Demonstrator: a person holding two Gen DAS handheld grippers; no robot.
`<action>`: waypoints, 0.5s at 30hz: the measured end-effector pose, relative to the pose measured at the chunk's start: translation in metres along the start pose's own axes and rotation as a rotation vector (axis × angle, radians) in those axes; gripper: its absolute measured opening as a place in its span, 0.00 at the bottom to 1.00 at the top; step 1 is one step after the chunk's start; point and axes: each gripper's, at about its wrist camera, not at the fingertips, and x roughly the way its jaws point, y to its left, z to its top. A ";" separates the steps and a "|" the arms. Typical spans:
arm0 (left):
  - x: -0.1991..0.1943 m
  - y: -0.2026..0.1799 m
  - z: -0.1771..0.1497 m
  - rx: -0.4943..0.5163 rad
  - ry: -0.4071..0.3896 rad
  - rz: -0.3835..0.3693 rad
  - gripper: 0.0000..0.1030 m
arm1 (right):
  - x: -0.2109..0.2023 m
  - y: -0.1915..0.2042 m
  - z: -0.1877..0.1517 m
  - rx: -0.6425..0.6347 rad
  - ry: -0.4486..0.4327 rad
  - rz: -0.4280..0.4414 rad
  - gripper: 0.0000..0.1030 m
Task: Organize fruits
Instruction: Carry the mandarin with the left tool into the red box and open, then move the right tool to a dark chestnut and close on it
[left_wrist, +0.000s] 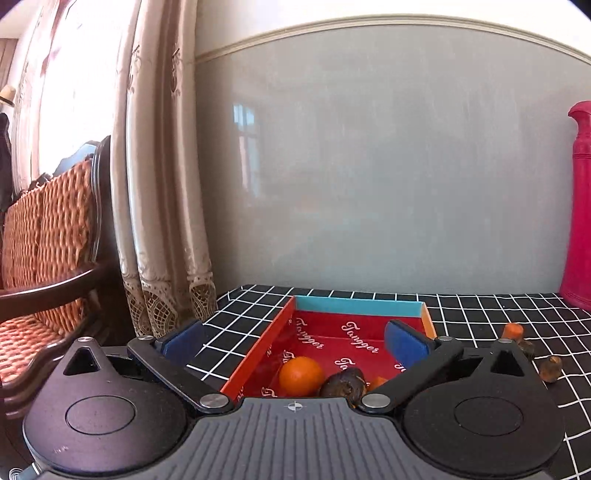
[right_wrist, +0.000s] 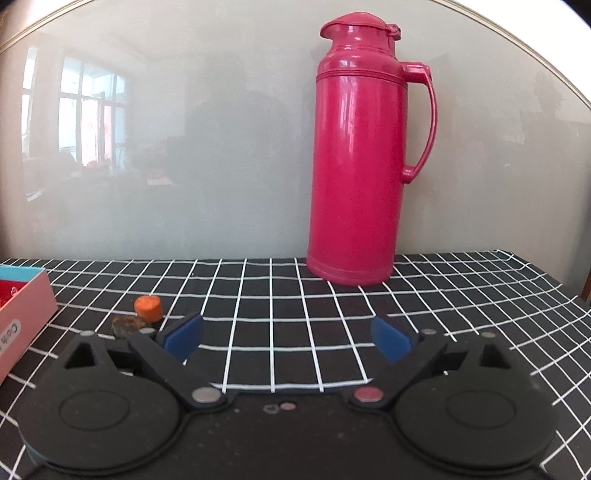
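Loose orange piece (right_wrist: 148, 306) and dark fruit (right_wrist: 125, 325) lie on the desk (right_wrist: 295, 332), forward-left of the right gripper (right_wrist: 287, 338), right of the box (left_wrist: 280, 332). Both grippers gape empty; the right is nearer.

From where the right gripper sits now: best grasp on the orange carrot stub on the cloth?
Probably across its round side wall. The carrot stub looks like a short cylinder standing on one flat end, cut face up, so pads can close on opposite curved sides. Come from above or the right: a dark brown fruit sits close at its near-left. The right gripper is open and must shift left.
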 end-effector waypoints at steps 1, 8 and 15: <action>-0.001 -0.001 0.000 0.001 -0.008 0.002 1.00 | -0.001 0.001 -0.001 -0.009 -0.002 0.006 0.95; 0.000 -0.002 -0.003 0.013 -0.012 0.016 1.00 | -0.003 0.027 -0.005 -0.119 -0.023 0.086 0.95; 0.006 0.003 -0.005 0.023 0.006 0.022 1.00 | 0.008 0.058 -0.005 -0.189 -0.014 0.138 0.94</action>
